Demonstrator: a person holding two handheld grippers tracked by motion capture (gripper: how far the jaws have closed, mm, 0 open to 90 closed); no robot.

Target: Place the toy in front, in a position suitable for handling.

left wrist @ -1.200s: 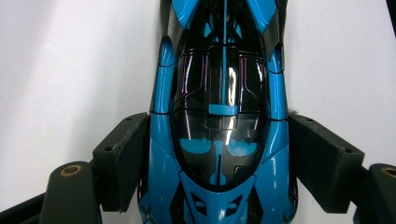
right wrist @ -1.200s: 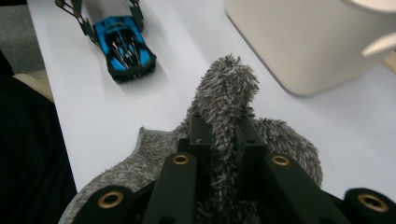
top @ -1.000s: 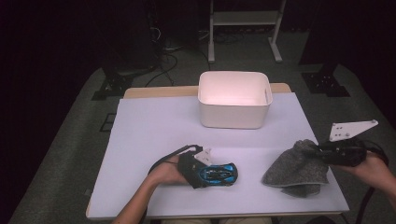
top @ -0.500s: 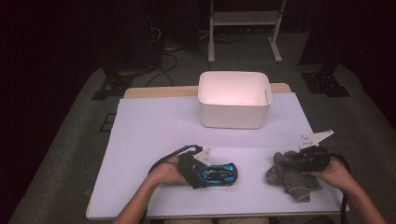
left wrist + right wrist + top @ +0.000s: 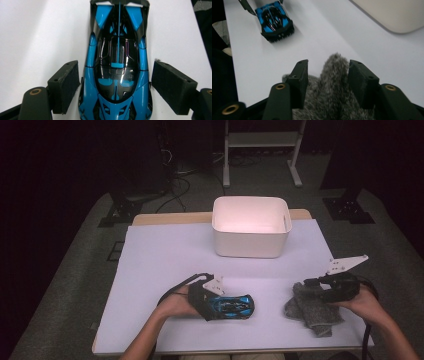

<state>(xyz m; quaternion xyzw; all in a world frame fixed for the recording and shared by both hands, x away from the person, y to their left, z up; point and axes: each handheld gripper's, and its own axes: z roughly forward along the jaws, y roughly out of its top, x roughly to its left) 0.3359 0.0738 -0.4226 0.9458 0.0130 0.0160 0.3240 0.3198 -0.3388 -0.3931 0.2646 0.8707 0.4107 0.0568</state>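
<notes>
A blue and black toy car (image 5: pixel 231 306) stands on the white table (image 5: pixel 165 260) near its front edge. My left gripper (image 5: pixel 219 307) is shut on it, one pad against each side of the car (image 5: pixel 117 62). At the front right a grey fuzzy cloth (image 5: pixel 312 314) lies crumpled on the table. My right gripper (image 5: pixel 303 285) sits low over it, pointing left. Its jaws have just been opening, and a fold of the cloth (image 5: pixel 332 82) stands loosely between the pads, with a gap on one side.
A white plastic bin (image 5: pixel 250 245) stands at the middle back of the table, its corner (image 5: pixel 392 15) in the right gripper view. Bare white table lies between the car and the cloth. Dark floor, cables and a stand lie beyond.
My right gripper came down and to the left with the cloth, set it on the table and opened its jaws. The left gripper and the car stayed where they were.
</notes>
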